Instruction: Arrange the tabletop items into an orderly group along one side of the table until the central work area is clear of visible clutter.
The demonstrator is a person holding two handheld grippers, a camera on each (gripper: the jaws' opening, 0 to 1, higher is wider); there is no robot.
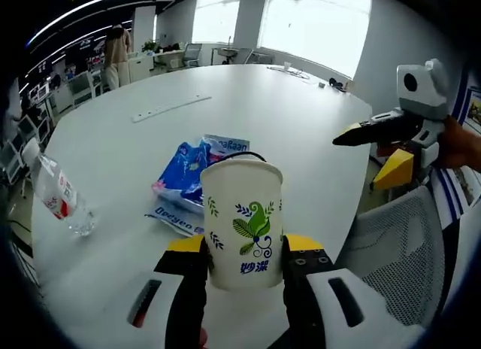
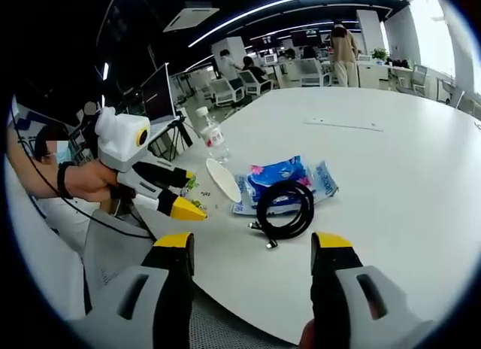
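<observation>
Two left tongs [image 1: 244,262] clamp paper cup [image 1: 242,221].

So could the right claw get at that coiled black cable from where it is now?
Probably yes. The right claw is open and empty, and the black cable lies straight ahead of it on the white table, with nothing between them. The paper cup sits off to the side.

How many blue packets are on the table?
2. One blue packet lies under the black cable; a flatter packet lies underneath it, sticking out beside it. More could be hidden beneath.
</observation>
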